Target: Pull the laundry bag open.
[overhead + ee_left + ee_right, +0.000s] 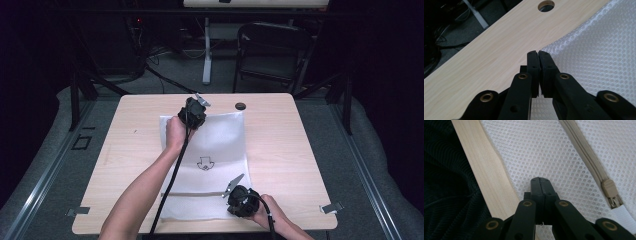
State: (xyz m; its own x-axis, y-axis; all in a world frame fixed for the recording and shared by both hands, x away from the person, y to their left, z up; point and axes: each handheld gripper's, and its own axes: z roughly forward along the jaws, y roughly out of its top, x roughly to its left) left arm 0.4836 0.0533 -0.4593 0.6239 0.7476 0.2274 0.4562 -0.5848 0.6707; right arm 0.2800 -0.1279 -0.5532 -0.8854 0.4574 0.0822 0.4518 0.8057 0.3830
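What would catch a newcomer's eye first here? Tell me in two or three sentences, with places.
The white mesh bag lying flat in the middle of the wooden table stands out first, with a small dark drawing at its centre. The left tongs sit closed at the bag's far edge, and the right tongs sit closed on the mesh near its near right corner. In the right gripper view, a beige zipper runs across the mesh to its pull.
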